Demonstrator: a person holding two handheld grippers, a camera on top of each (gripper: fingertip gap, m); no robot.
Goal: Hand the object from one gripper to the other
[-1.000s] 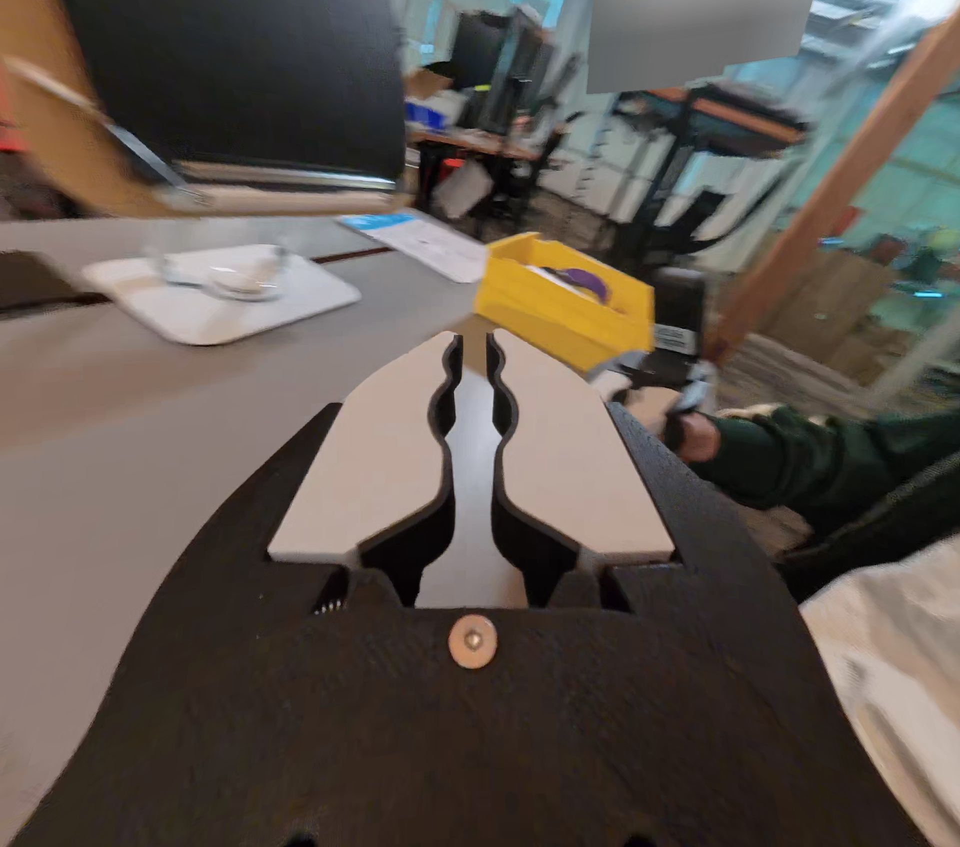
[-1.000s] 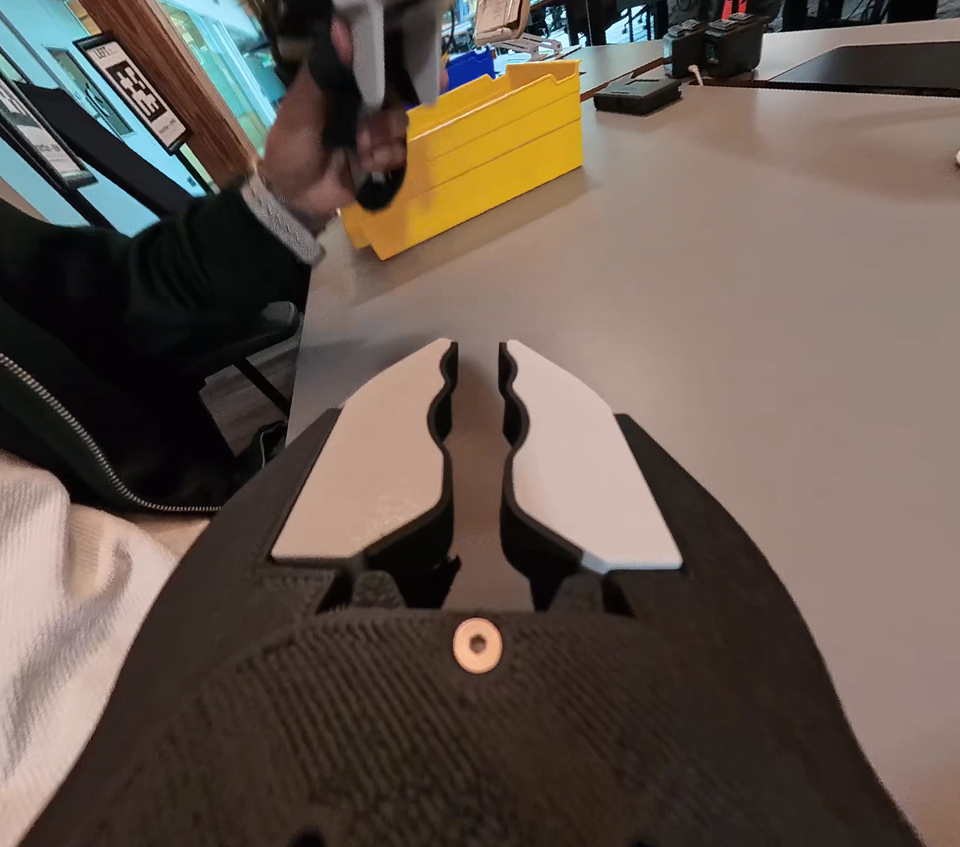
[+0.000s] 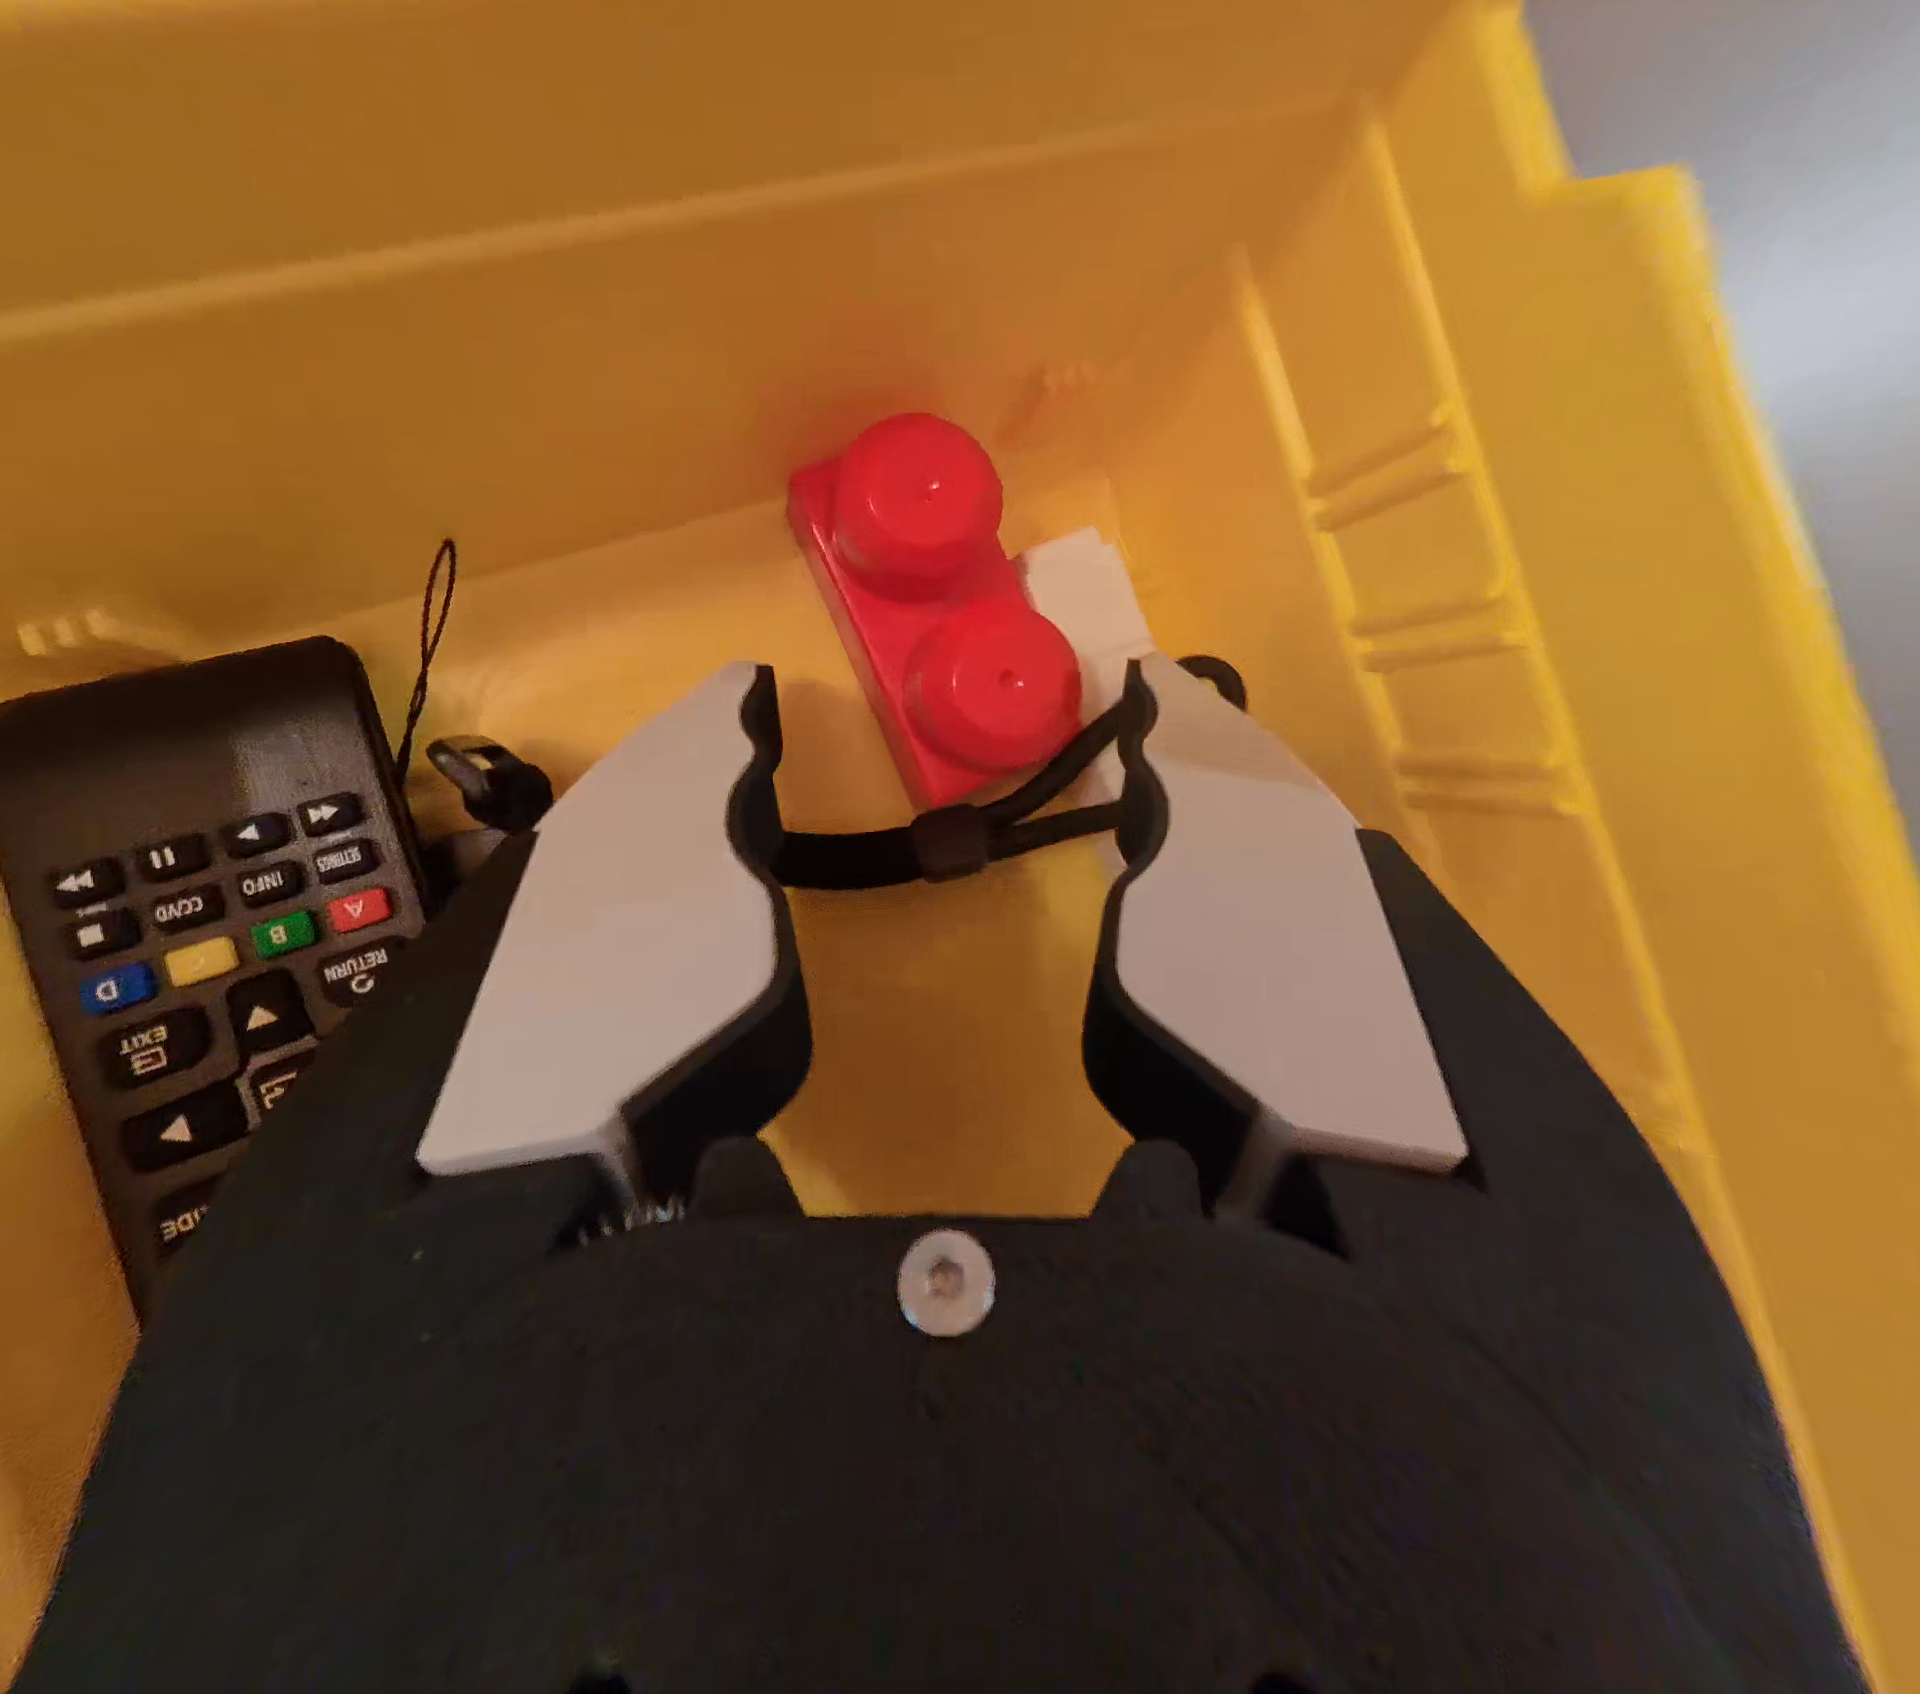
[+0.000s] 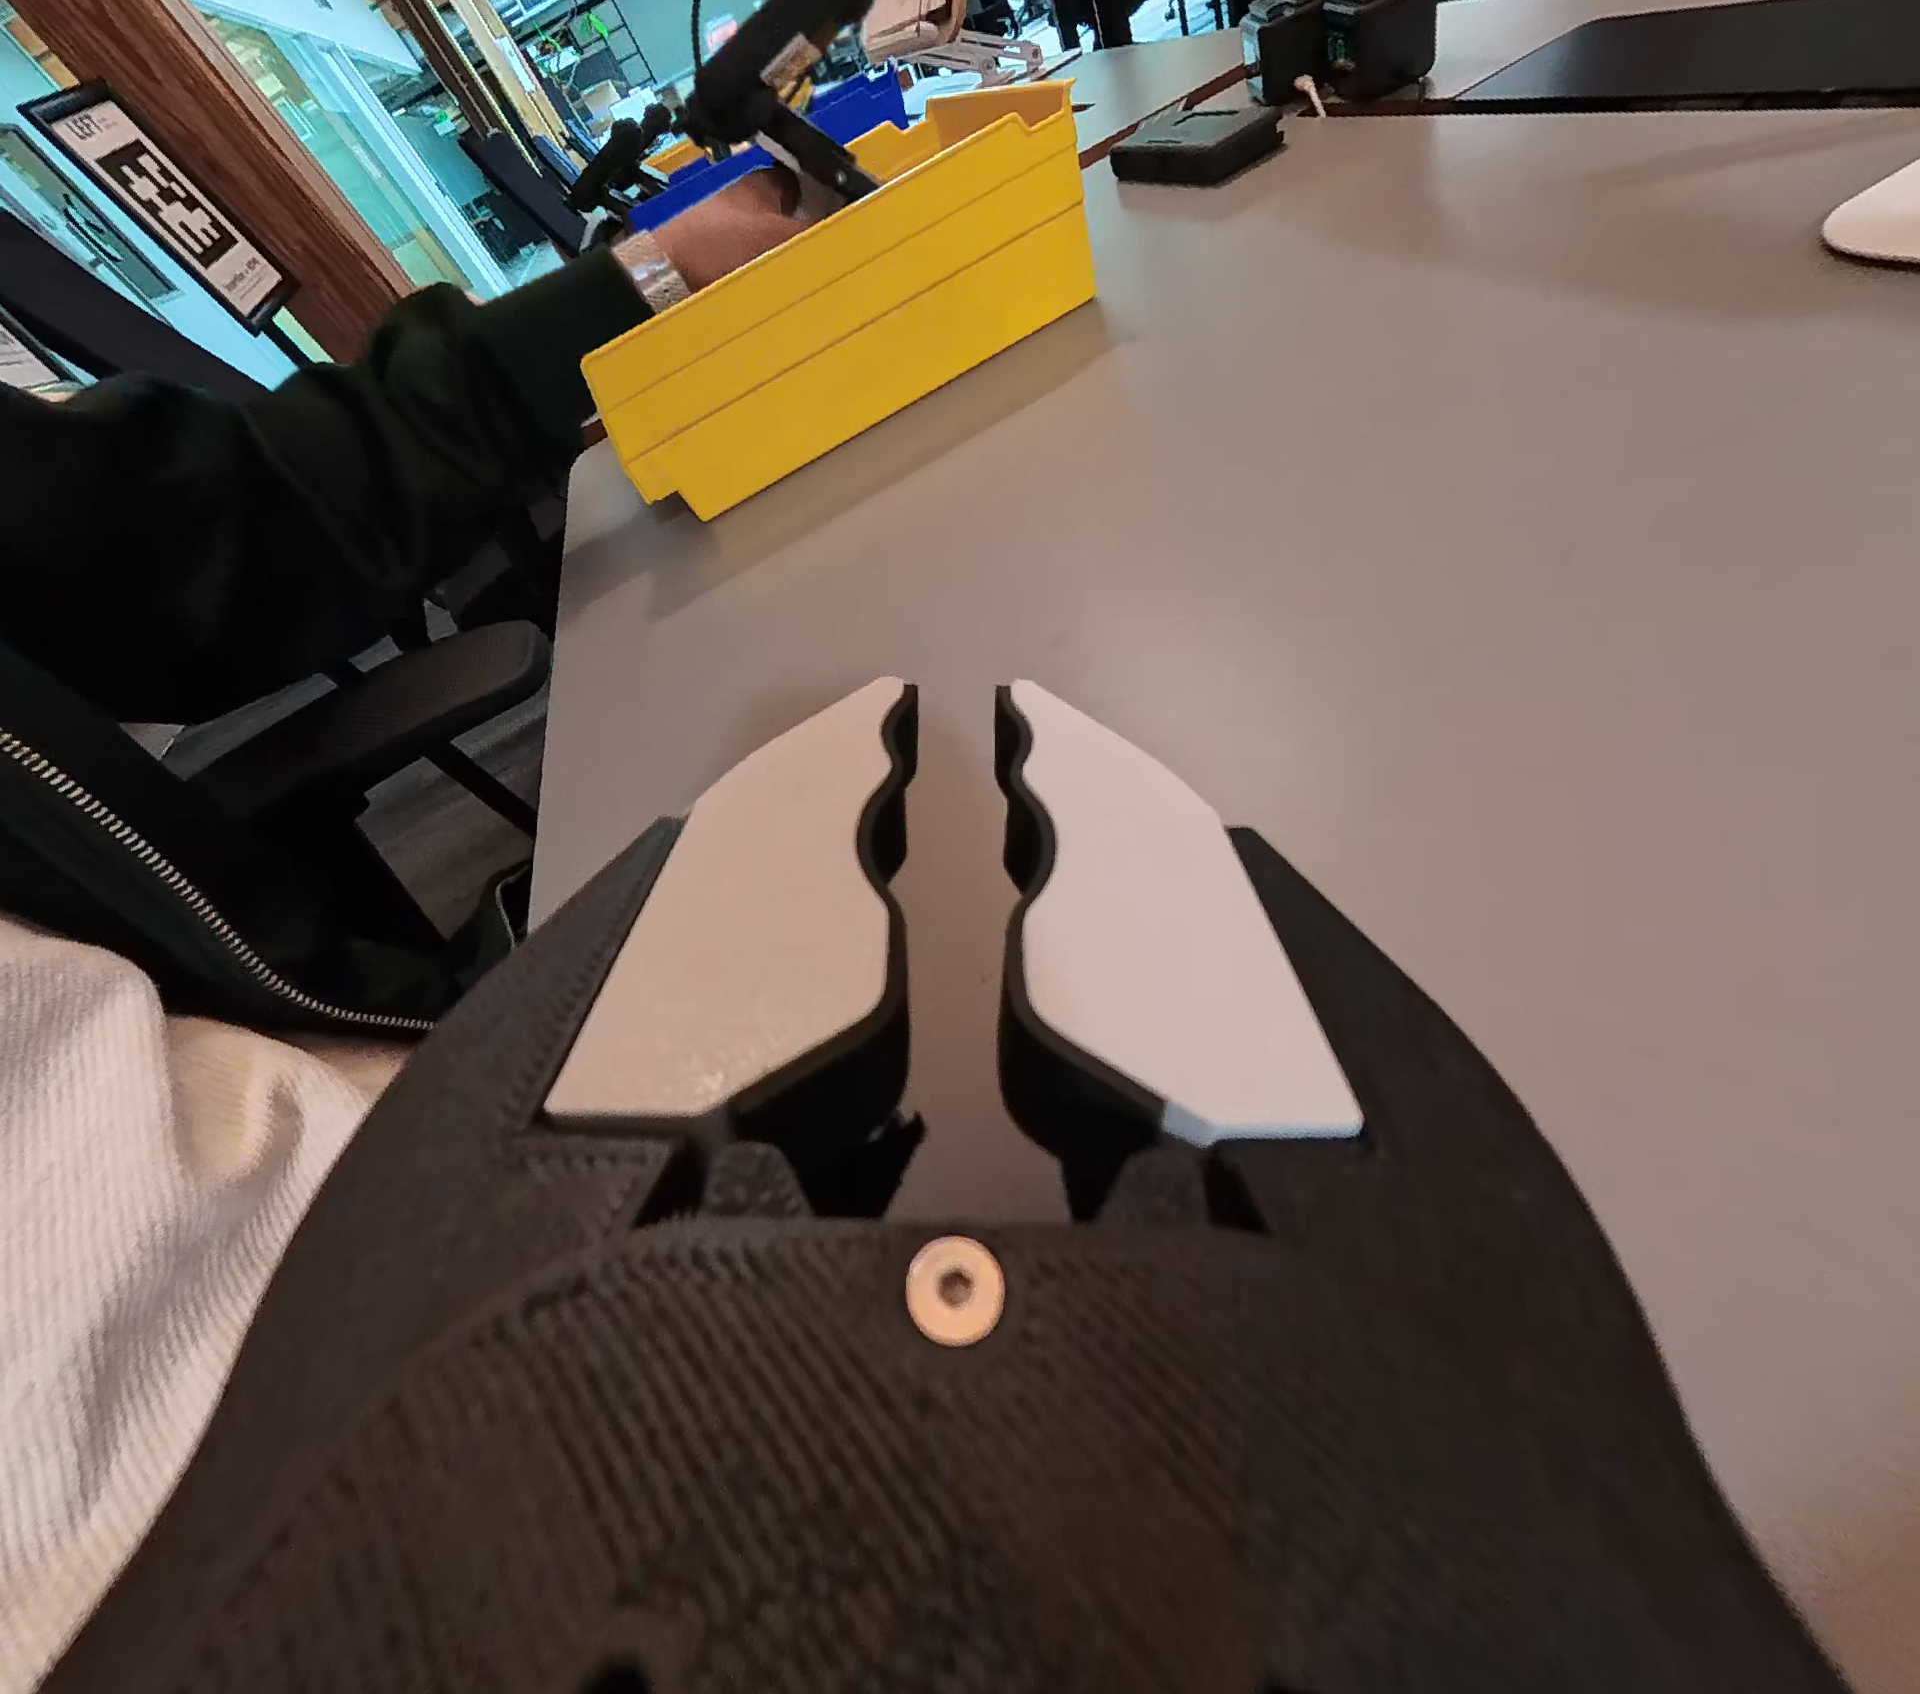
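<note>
In the left wrist view, a red two-stud toy brick (image 3: pixel 930 605) lies on the floor of a yellow bin (image 3: pixel 727 138), partly on a white piece (image 3: pixel 1086 590). A black cord with a slider (image 3: pixel 940 846) runs under the brick's near end. My left gripper (image 3: pixel 948 683) is open, with its fingertips (image 3: pixel 748 699) on either side of the brick's near stud, holding nothing. My right gripper (image 4: pixel 954 694) is shut and empty, low over the grey table (image 4: pixel 1455 605). The right wrist view shows the bin (image 4: pixel 862 356) with the left gripper (image 4: pixel 790 75) dipped into it.
A black remote control (image 3: pixel 208 917) lies in the bin, left of my left gripper. On the table beyond the bin are a flat black box (image 4: pixel 1195 148), black chargers (image 4: pixel 1351 34) and a white object (image 4: pixel 1881 221) at the right edge. A chair (image 4: pixel 416 709) stands left of the table. It is some 8 centimetres from my left tips to the black remote control (image 3: pixel 208 917).
My left gripper went from above the table down into the yellow bin and opened around the red brick. My right gripper has stayed shut in nearly the same place.
</note>
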